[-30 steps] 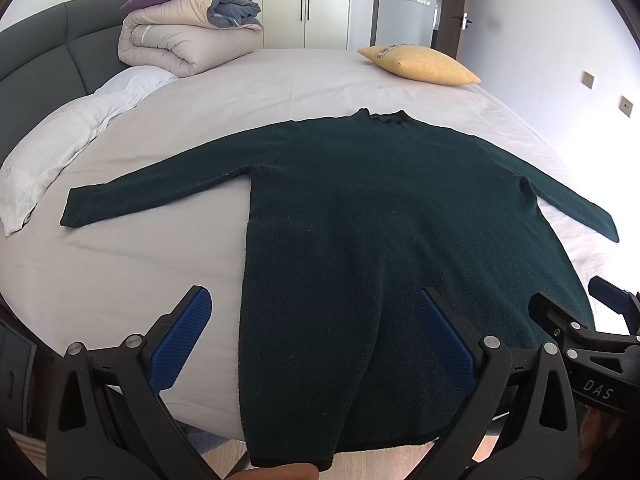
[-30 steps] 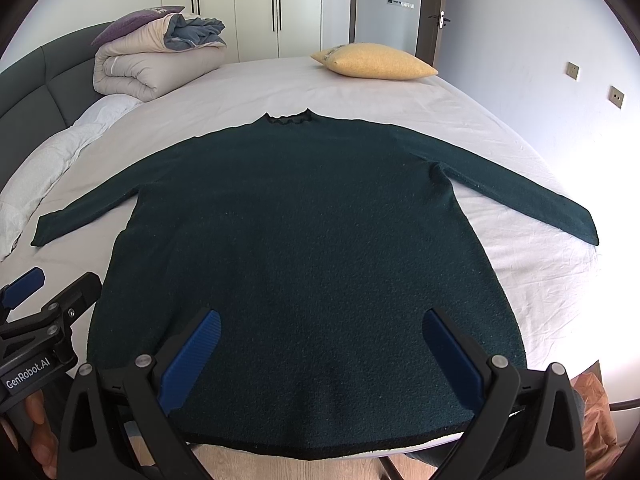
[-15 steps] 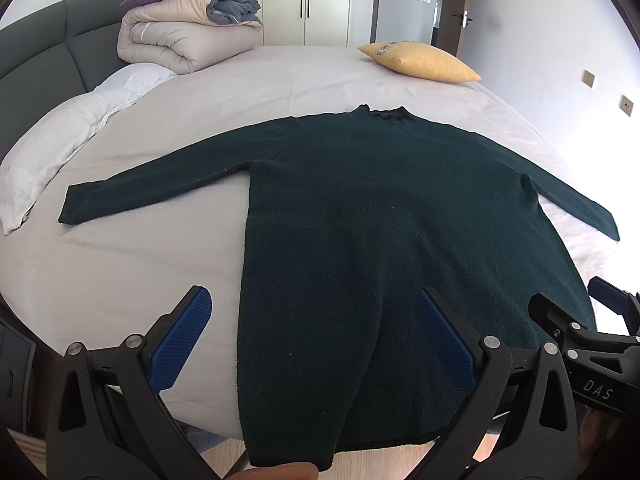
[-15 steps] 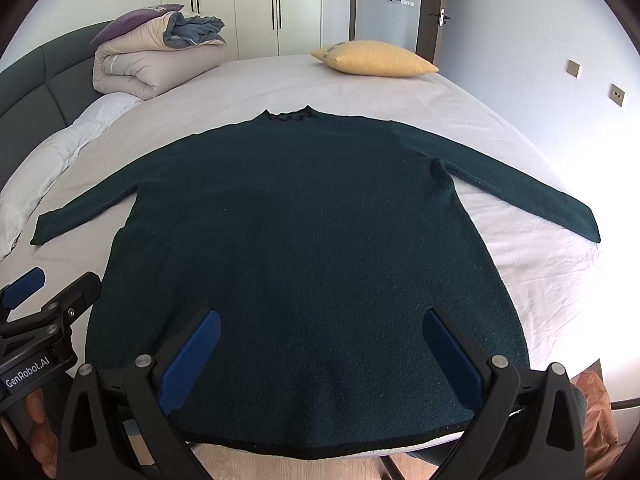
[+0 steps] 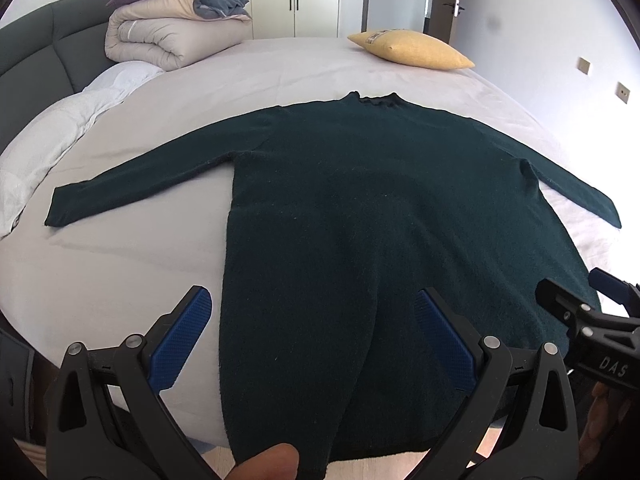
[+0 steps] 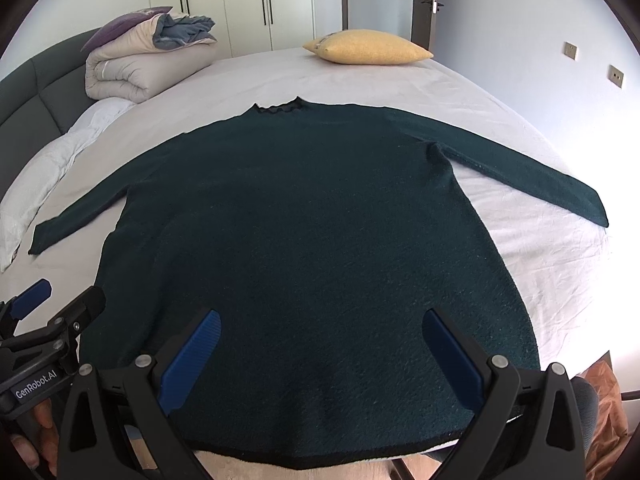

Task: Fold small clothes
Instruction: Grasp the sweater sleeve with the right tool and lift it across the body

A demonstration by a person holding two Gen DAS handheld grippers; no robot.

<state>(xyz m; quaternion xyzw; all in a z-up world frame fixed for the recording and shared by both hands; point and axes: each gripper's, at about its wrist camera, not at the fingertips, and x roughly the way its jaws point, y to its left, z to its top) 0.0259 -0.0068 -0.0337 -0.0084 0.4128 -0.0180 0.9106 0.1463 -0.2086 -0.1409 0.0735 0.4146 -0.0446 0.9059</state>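
A dark green sweater (image 6: 304,240) lies flat and face up on a bed (image 5: 288,68), sleeves stretched out to each side, collar pointing away from me, hem at the near edge. I hold my left gripper (image 5: 316,340) above the hem's left corner, jaws spread wide and pinching nothing. My right gripper (image 6: 320,348) hovers over the middle of the hem, also spread and empty. No fold shows yet. To start well, I judge I should lower each gripper onto one edge of the knit, close on both layers together, and lift evenly so the cloth does not bunch. The fabric looks thick and soft, so a shallow pinch may slip. A folded duvet (image 5: 172,36) and a yellow pillow (image 6: 368,48) sit well apart, at the far side.
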